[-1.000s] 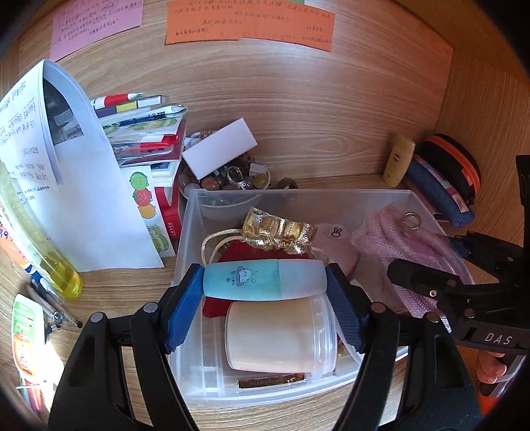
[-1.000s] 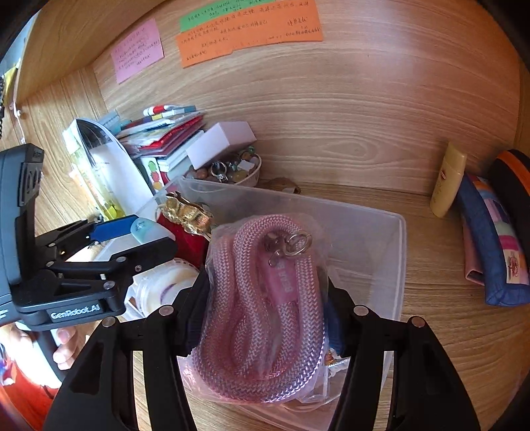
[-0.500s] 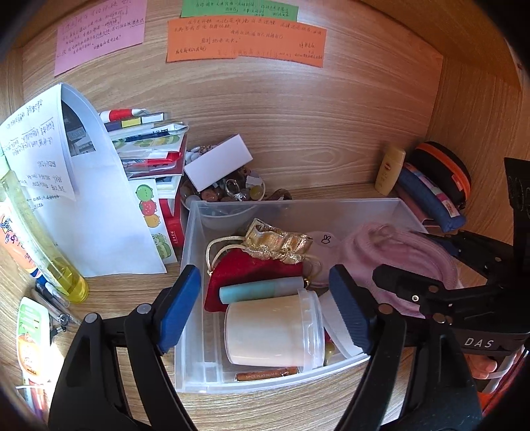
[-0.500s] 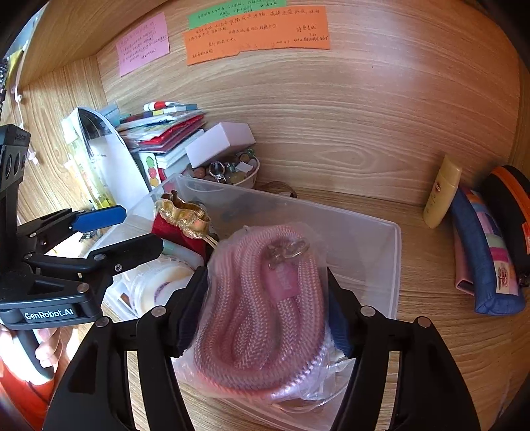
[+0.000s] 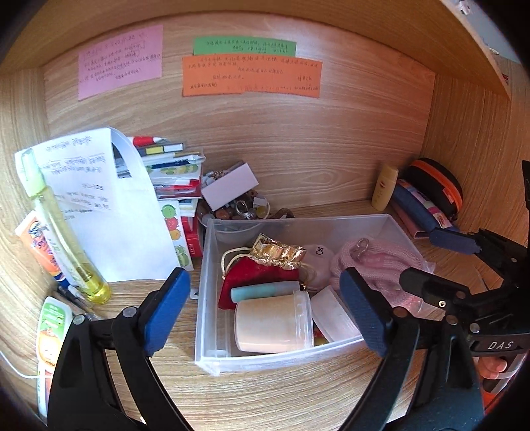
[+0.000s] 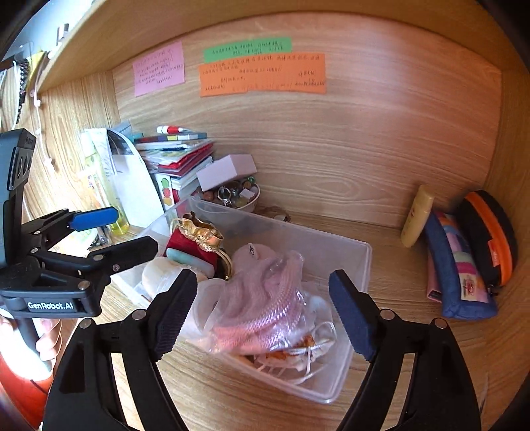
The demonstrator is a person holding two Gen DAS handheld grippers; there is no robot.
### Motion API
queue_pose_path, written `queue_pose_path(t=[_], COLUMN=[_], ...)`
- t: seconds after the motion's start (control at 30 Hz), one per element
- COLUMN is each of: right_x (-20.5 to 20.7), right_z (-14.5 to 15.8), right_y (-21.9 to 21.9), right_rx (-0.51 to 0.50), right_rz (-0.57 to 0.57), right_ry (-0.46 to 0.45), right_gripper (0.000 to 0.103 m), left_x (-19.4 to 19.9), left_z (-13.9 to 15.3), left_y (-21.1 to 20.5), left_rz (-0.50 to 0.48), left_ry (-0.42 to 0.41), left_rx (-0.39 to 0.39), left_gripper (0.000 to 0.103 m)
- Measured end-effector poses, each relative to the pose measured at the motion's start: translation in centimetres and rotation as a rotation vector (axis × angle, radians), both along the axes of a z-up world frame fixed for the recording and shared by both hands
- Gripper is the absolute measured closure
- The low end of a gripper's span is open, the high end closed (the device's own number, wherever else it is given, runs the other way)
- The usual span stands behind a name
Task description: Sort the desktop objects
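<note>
"GenRobot.AI" on left gripper (image 6: 99, 232), "DAS" on right gripper (image 5: 440, 258)

Pink note (image 5: 121, 61), green note (image 5: 244, 45) and orange note (image 5: 251, 76) stuck to wood-grain back panel (image 5: 314, 139) of desk alcove; green touching top edge of orange, pink apart at left. Handwriting on all three too small to read. Underside of wooden shelf (image 6: 139, 30) spans top. Wooden side wall (image 5: 477, 159) closes alcove at right.
</note>
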State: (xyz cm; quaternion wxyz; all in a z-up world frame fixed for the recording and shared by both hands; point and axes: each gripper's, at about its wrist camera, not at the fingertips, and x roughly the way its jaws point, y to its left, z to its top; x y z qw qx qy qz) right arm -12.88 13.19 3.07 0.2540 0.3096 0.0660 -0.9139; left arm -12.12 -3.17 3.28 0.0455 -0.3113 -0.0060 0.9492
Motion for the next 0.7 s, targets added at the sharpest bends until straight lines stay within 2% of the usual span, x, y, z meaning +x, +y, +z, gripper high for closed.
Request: queue_pose_path(t=[0.7], right_x=[6.9], right_z=[-1.0], right_y=[2.1], right_rx=[-0.020], right_rz=[-0.026], right_ry=[0.057], right_gripper=[0.022], left_x=[7.0], left_z=[-0.8], left_y=[1.4], left_rz=[0.099], left_ry=[0.044], left_rx=[-0.067], left_gripper=[0.009])
